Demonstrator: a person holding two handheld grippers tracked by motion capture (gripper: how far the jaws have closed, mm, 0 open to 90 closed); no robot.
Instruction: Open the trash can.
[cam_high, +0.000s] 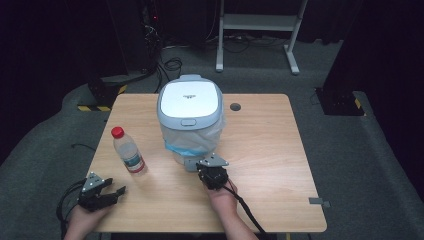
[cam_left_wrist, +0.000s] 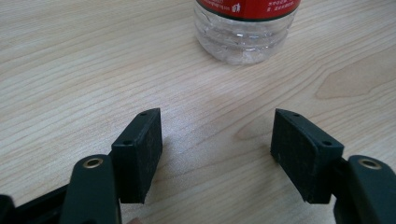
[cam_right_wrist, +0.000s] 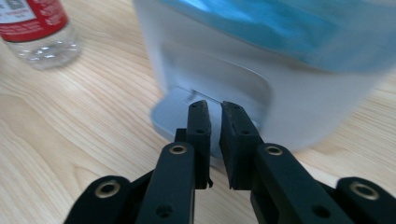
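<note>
While the left hand-held gripper (cam_high: 116, 191) lay wide open near the water bottle (cam_high: 128, 151), the right hand-held gripper (cam_right_wrist: 215, 114) stood almost closed over the trash bin's (cam_high: 190, 117) pedal (cam_right_wrist: 180, 114).

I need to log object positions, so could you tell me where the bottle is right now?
In the high view the bottle stands upright on the table's left half, left of the bin and just beyond the open left gripper.

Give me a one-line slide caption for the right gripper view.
Right gripper, jaws nearly closed, poised over the pedal at the base of a lidded bin on a wooden table.
</note>
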